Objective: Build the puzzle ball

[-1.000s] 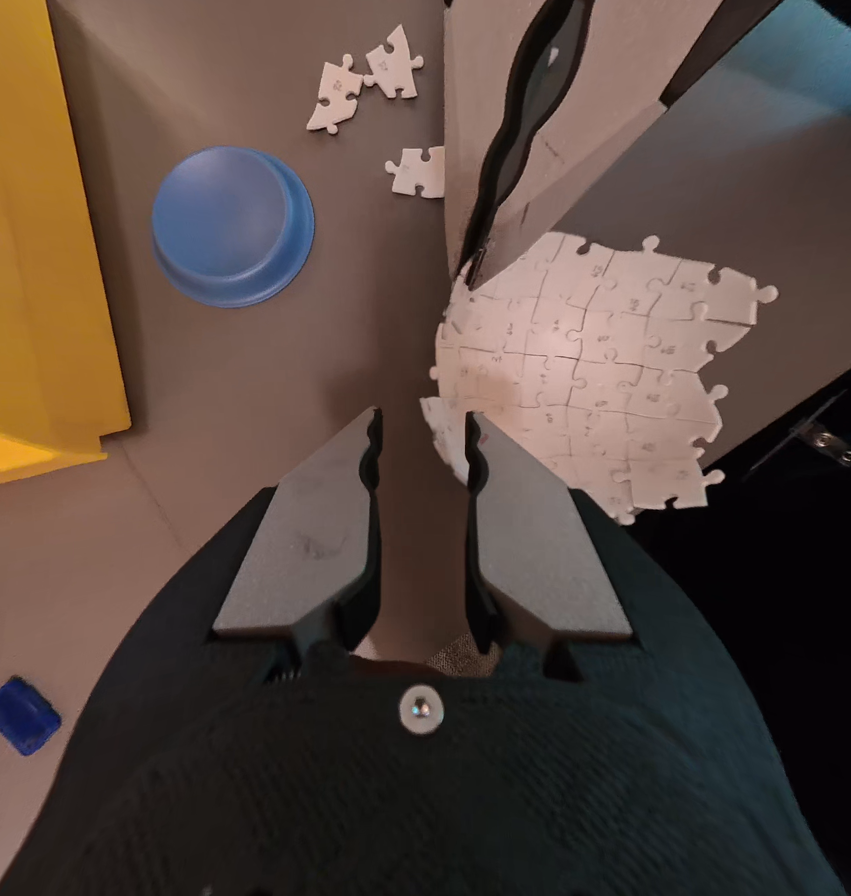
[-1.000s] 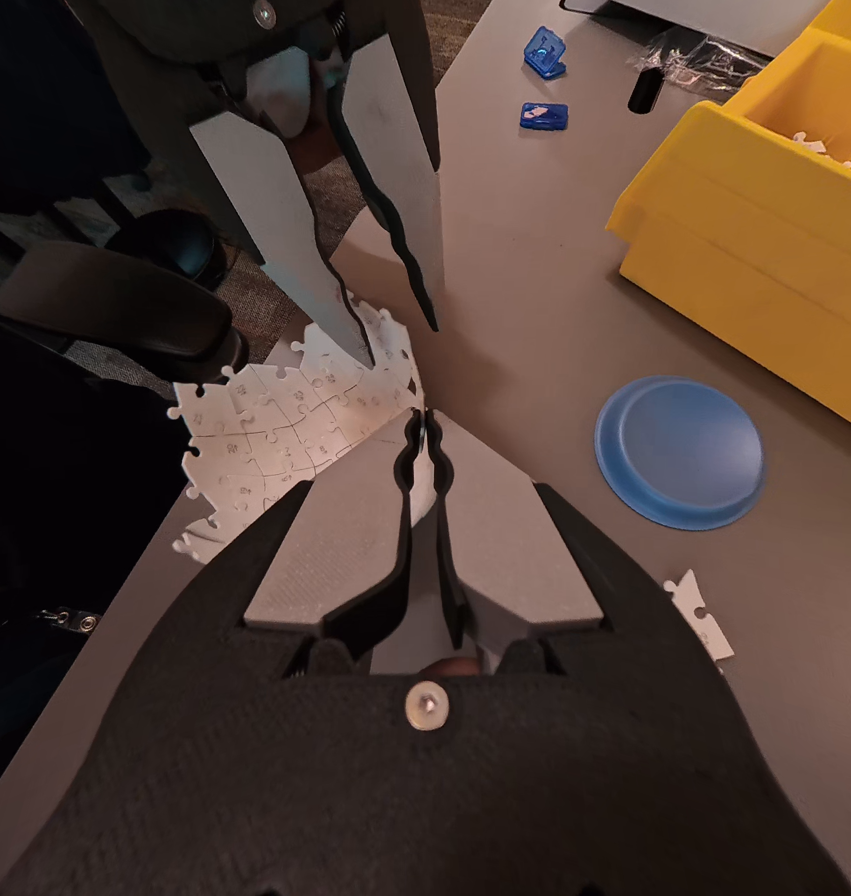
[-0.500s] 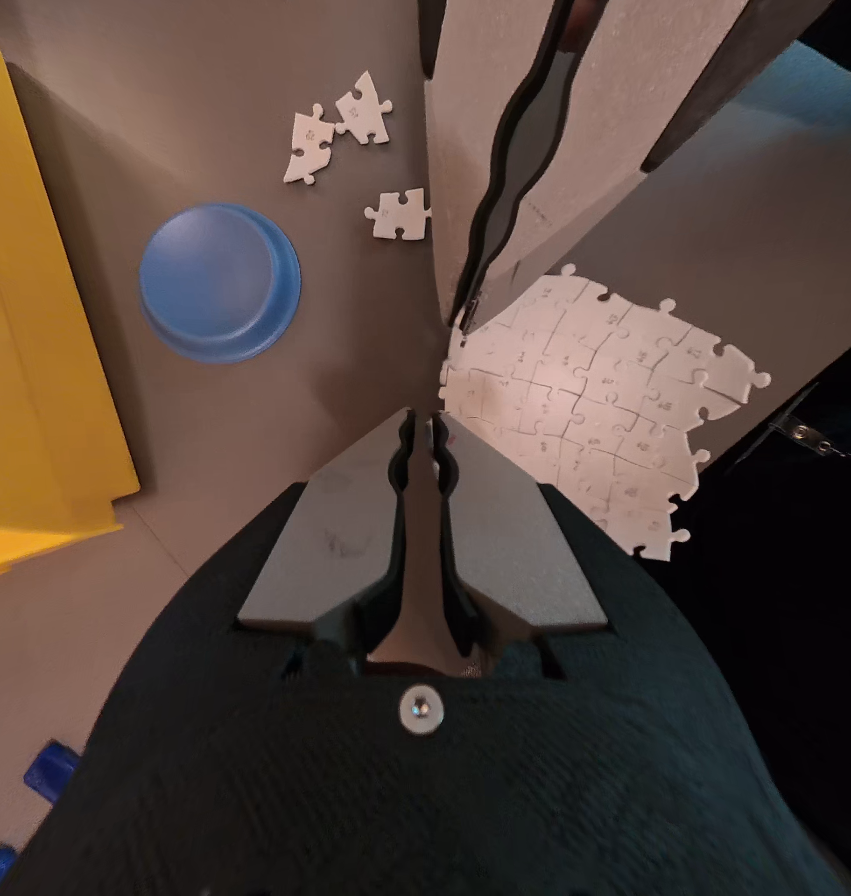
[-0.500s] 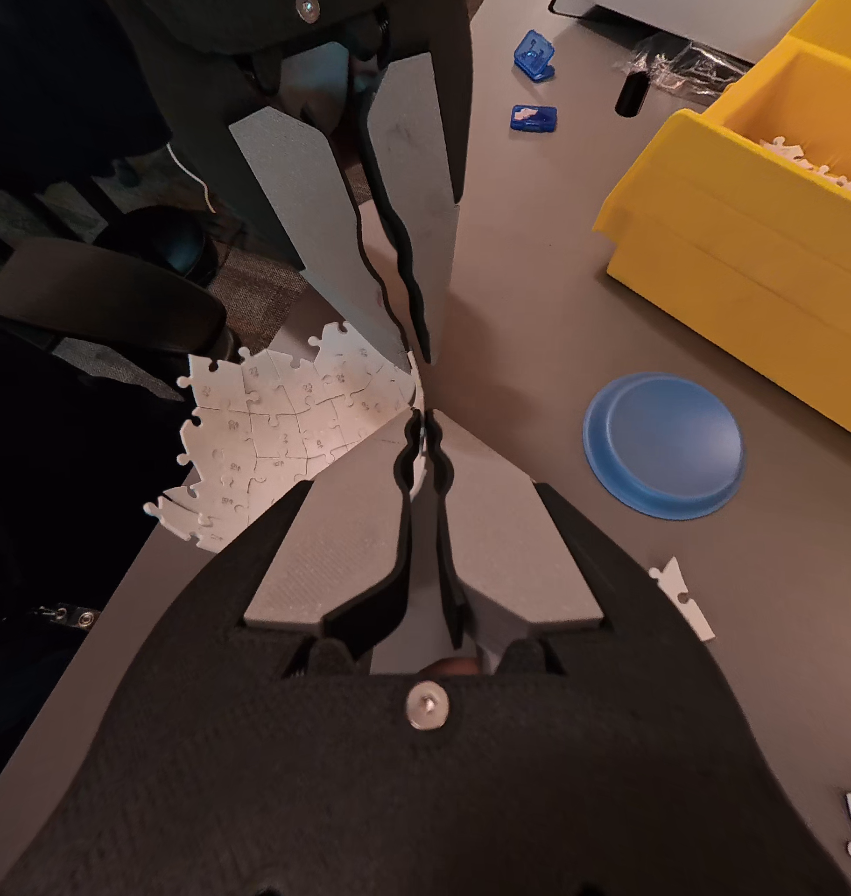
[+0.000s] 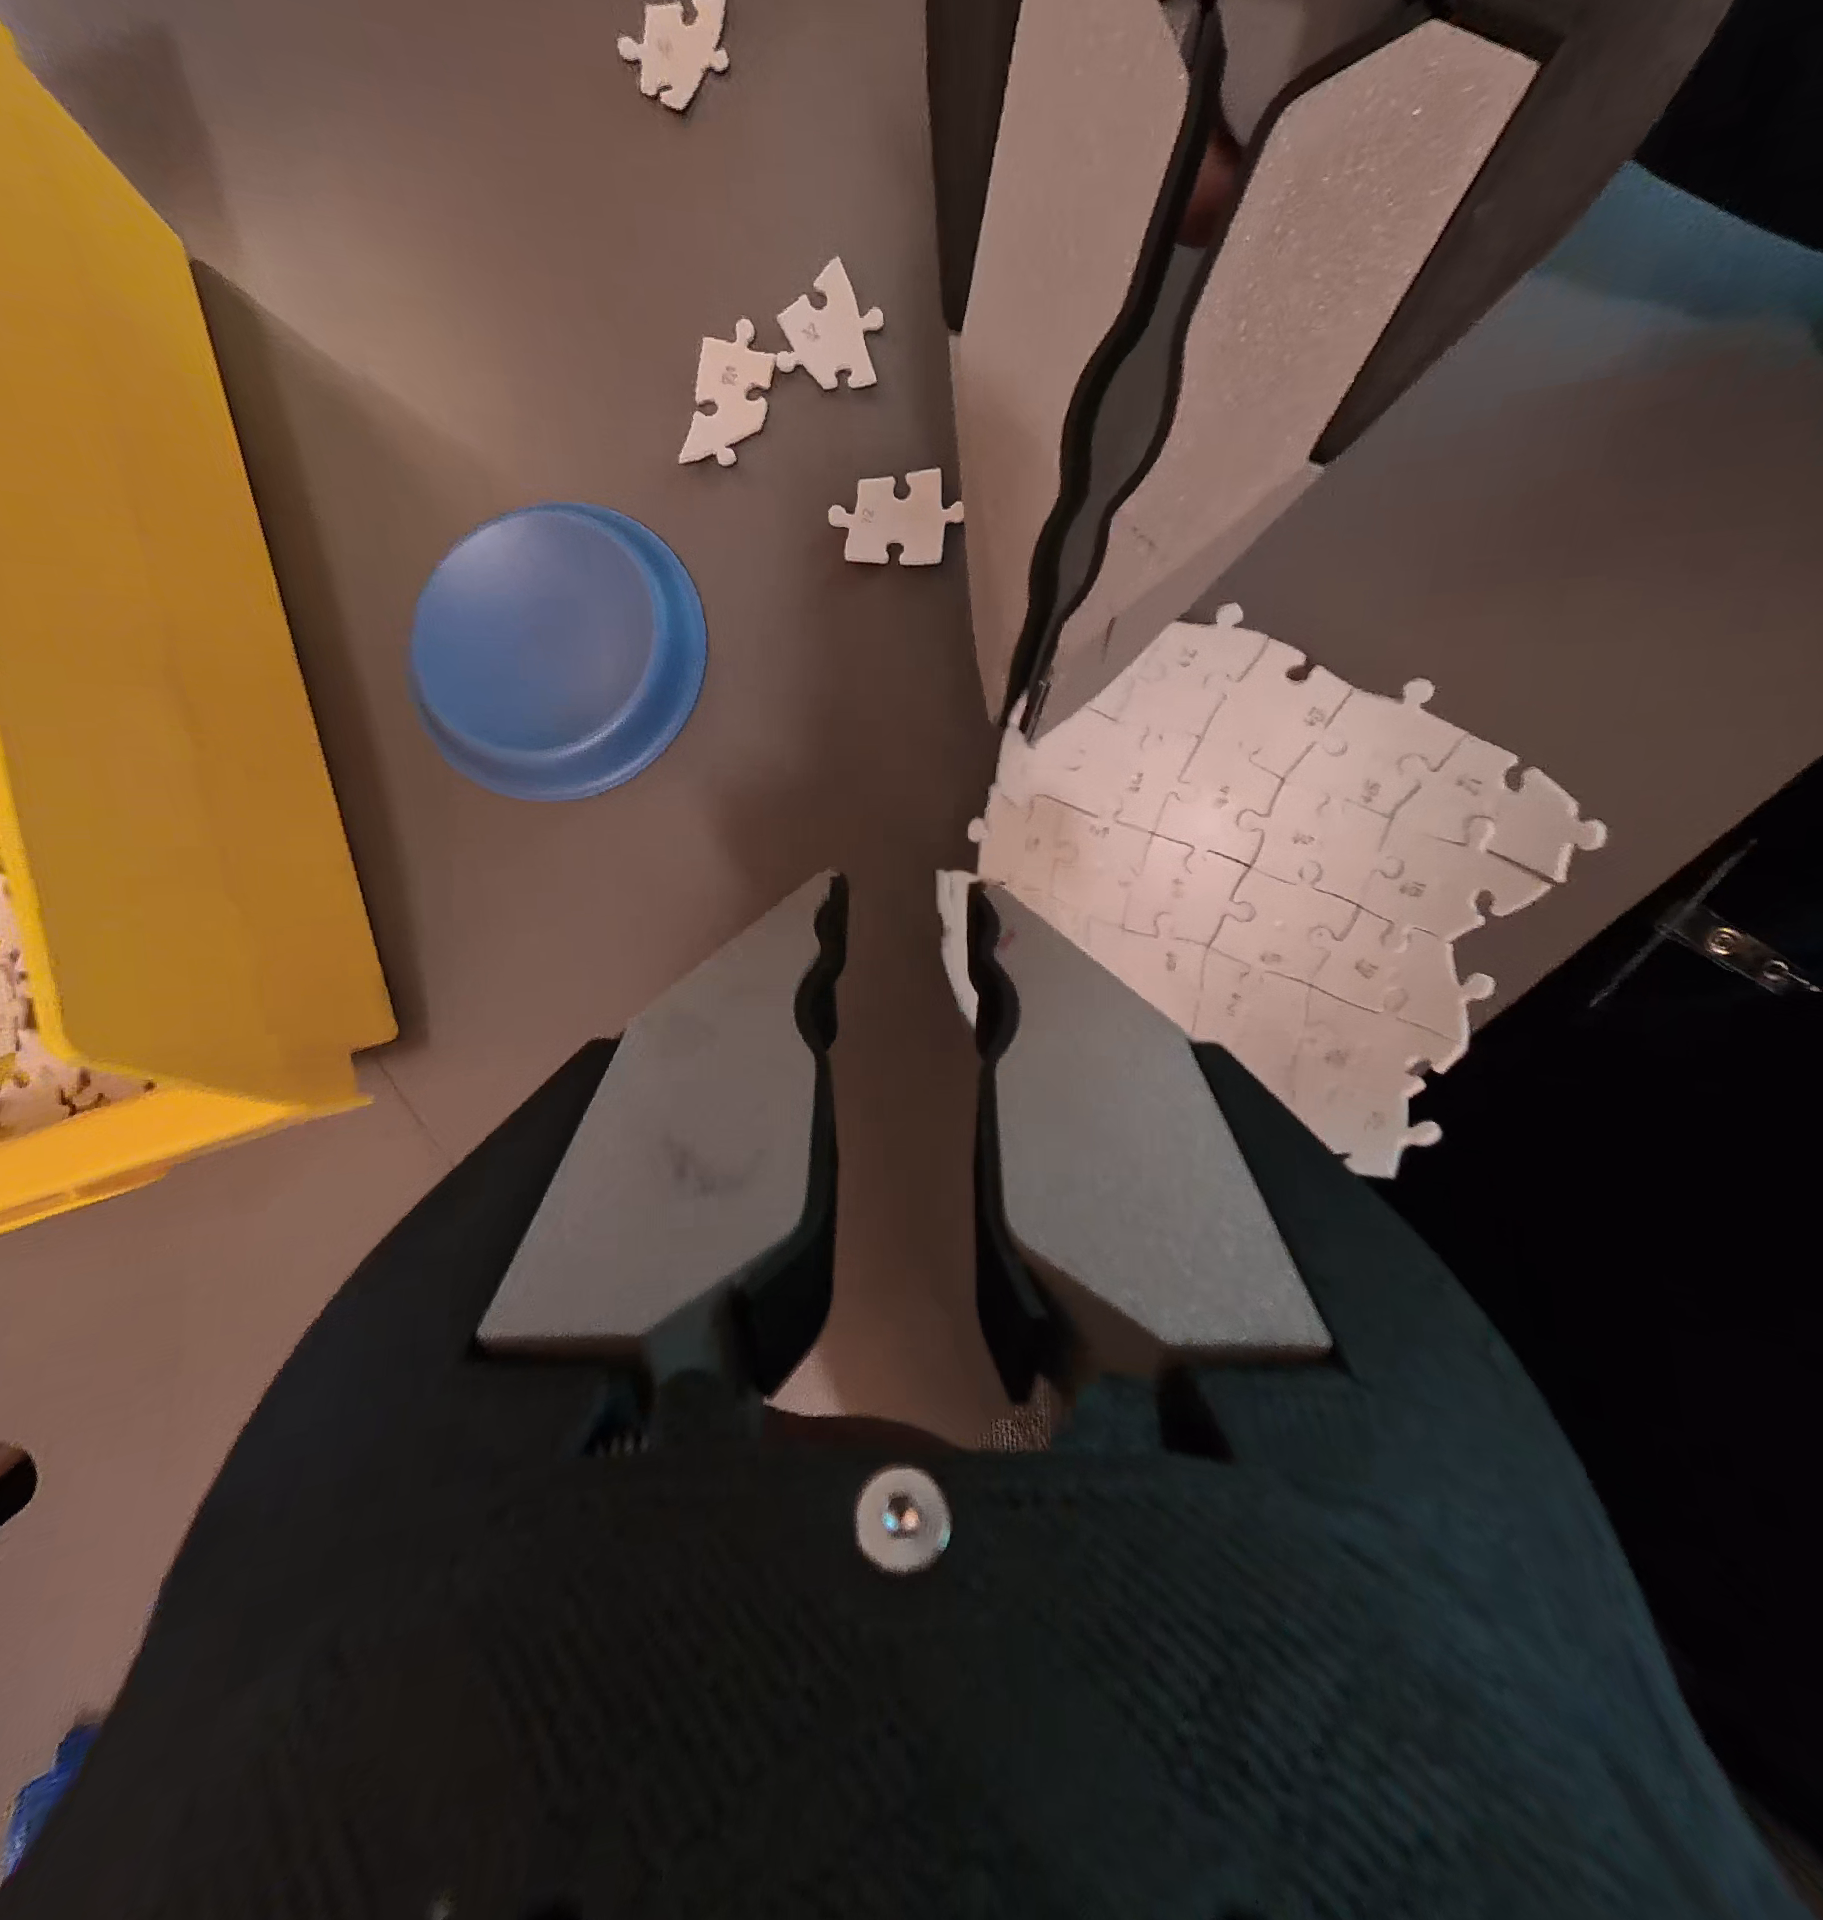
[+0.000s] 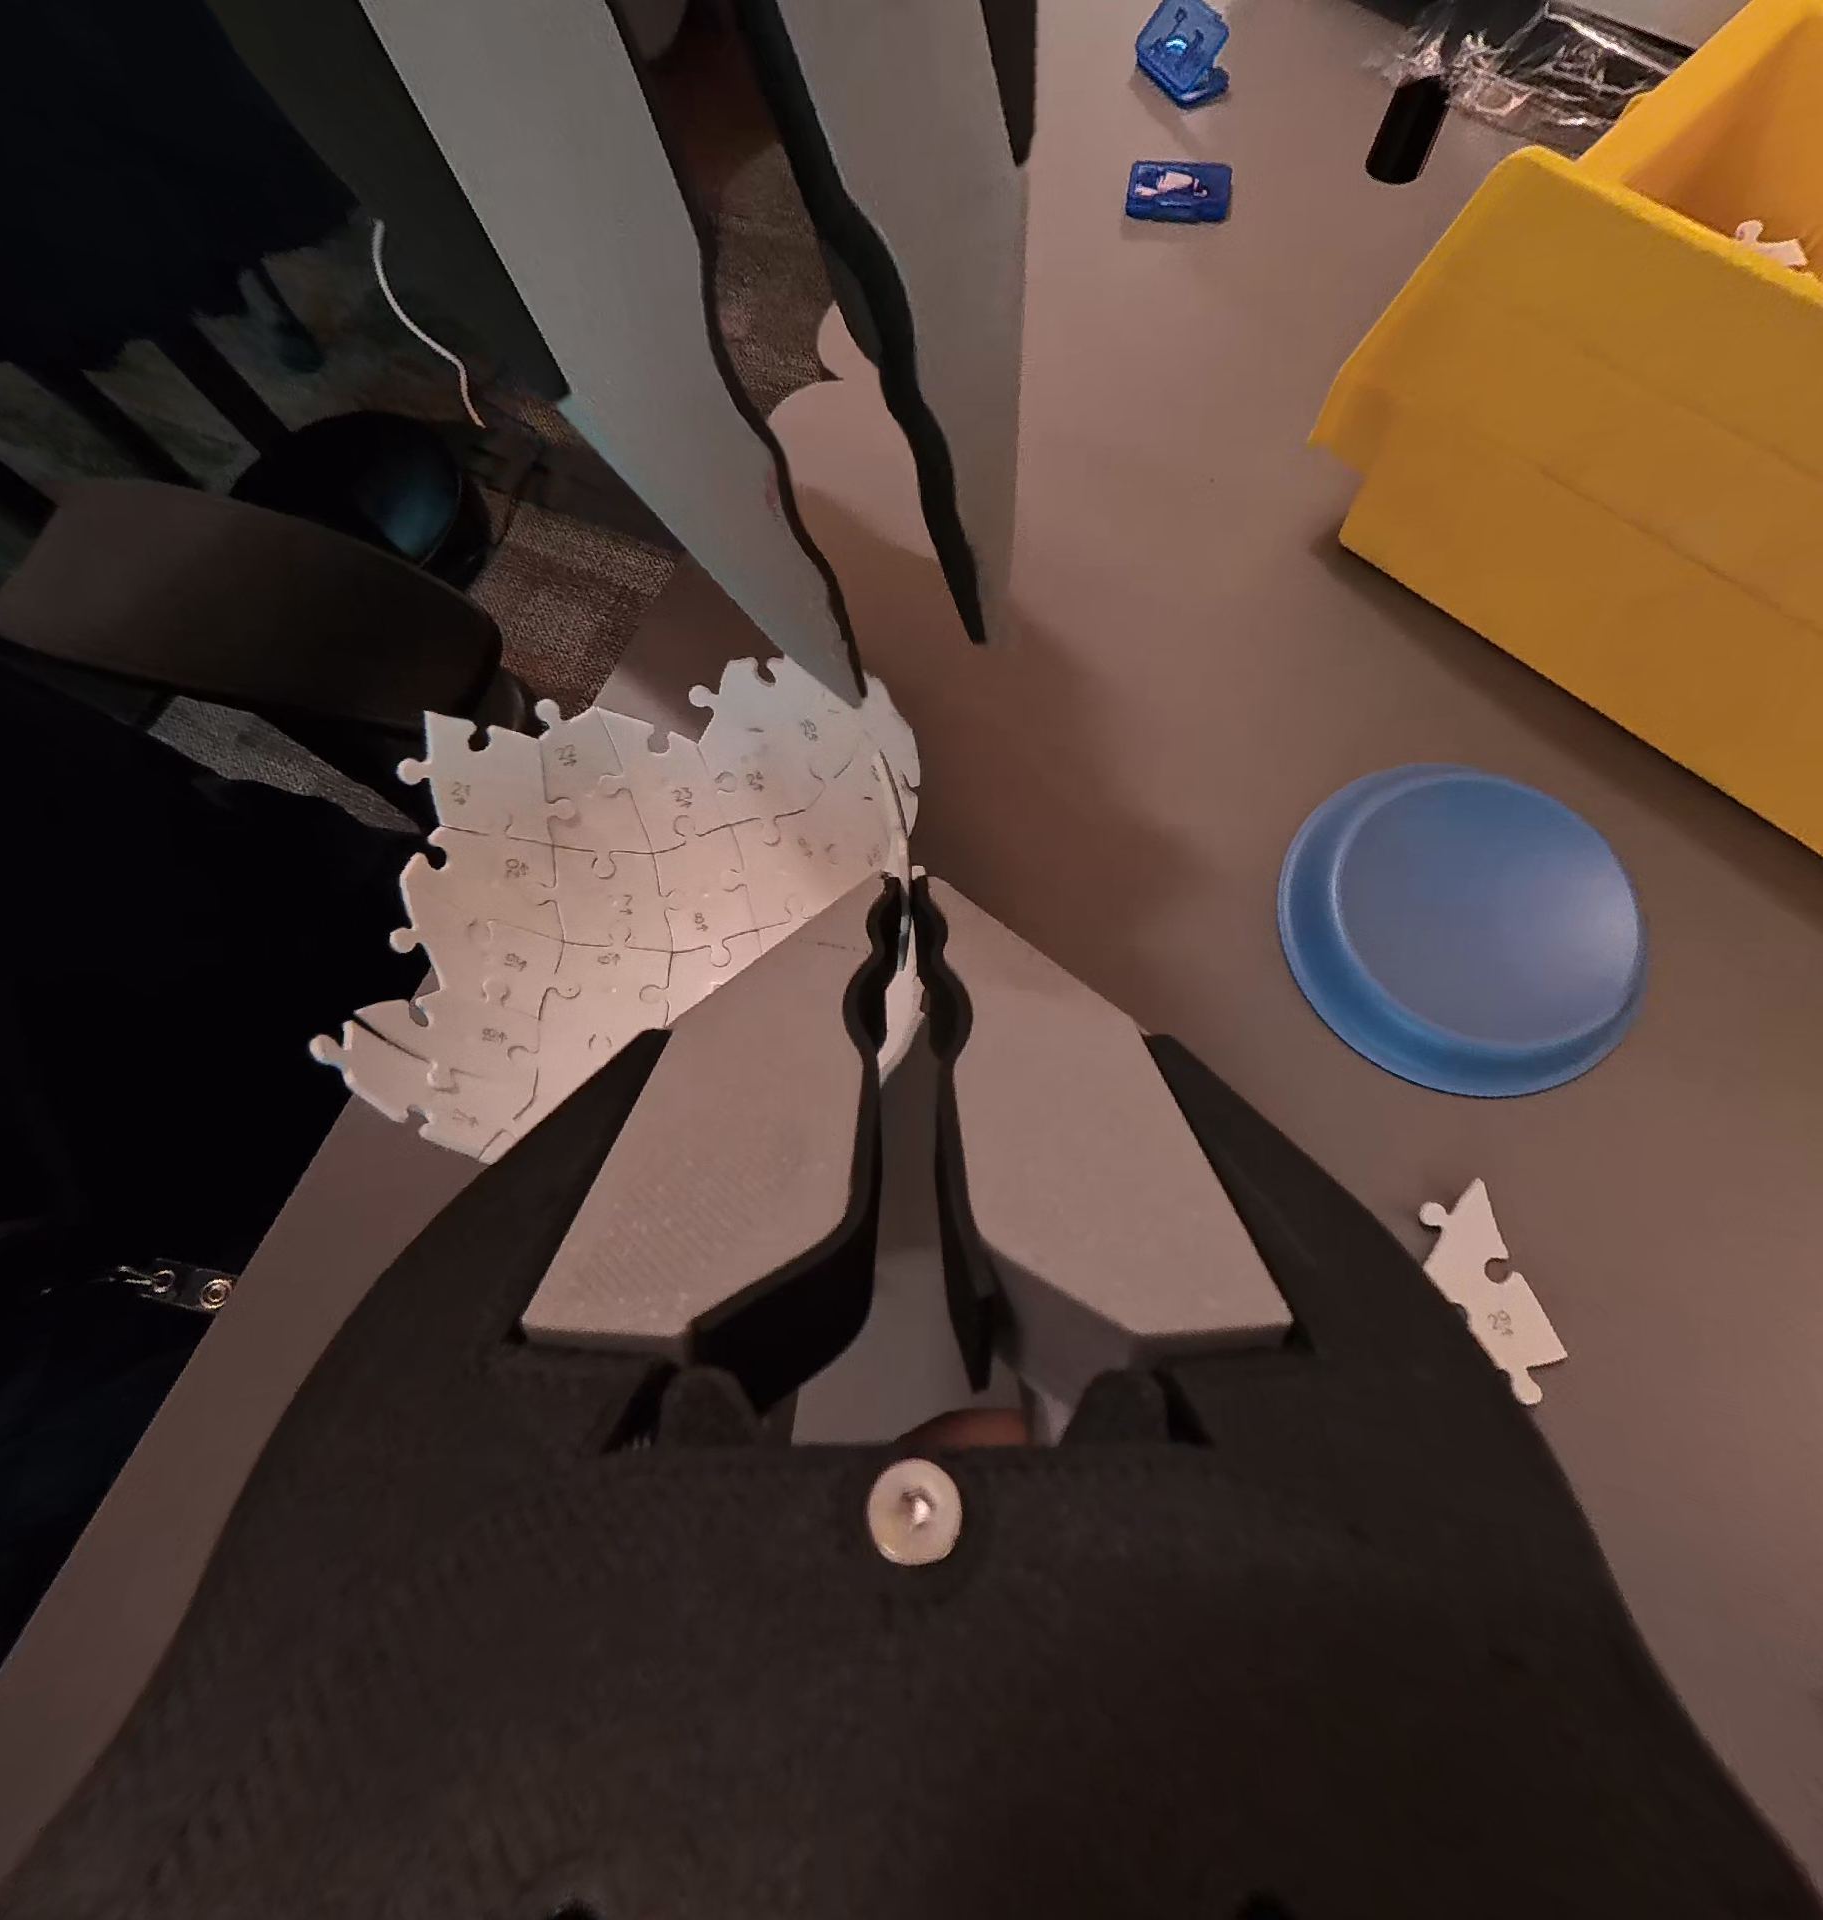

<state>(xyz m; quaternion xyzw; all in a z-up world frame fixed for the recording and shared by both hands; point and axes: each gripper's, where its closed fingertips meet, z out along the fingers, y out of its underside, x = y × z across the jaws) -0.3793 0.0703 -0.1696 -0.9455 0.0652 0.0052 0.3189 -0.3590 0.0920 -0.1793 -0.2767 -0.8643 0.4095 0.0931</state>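
A white, curved, partly built puzzle shell is held over the table's near edge; it also shows in the right wrist view. My right gripper is shut on the shell's rim and comes in from the top of the left wrist view. My left gripper is open, with the shell's rim just inside its right finger. It hangs open above the shell in the right wrist view. Loose white pieces lie on the grey table.
A blue round dish sits upside down on the table, also seen in the right wrist view. A yellow bin holds several more pieces. One loose piece lies right of my right gripper. A chair armrest is beyond the table edge. The grippers' ends are close to 4 cm from one another.
My left gripper was open a second ago, shut half a second ago at the shell's rim, and stands open again now. My right gripper kept hold of the shell.
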